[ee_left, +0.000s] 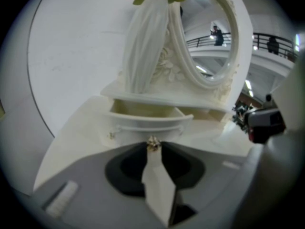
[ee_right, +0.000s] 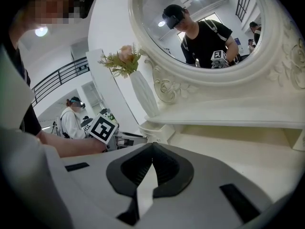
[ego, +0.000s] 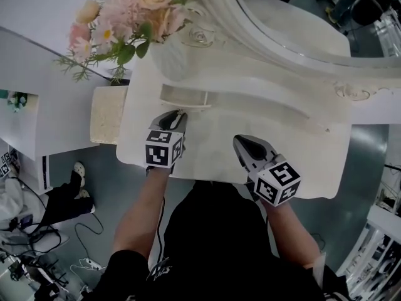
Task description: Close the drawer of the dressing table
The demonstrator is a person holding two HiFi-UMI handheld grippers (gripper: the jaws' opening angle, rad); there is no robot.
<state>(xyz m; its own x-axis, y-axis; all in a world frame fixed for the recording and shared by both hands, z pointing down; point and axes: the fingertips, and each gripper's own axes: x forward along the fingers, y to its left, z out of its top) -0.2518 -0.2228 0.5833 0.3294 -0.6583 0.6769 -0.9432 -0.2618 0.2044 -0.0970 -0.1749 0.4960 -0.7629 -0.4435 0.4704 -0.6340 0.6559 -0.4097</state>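
Note:
A small cream drawer (ego: 185,98) stands pulled out from the dressing table's raised tier, left of centre. The left gripper view shows the curved drawer front (ee_left: 147,123) with a small gold knob (ee_left: 153,143) at the jaw tips. My left gripper (ego: 178,115) is shut on that knob and points down at the drawer front. My right gripper (ego: 241,142) hovers over the table top (ego: 301,149) to the right, away from the drawer. In its own view my right gripper (ee_right: 152,147) has its jaws meeting with nothing between them.
A white vase of pink flowers (ego: 135,17) stands on the tier just behind the drawer. An oval mirror (ego: 294,17) in a carved frame rises at the back. A cream block (ego: 108,115) sits left of the table, with cables on the floor (ego: 37,231).

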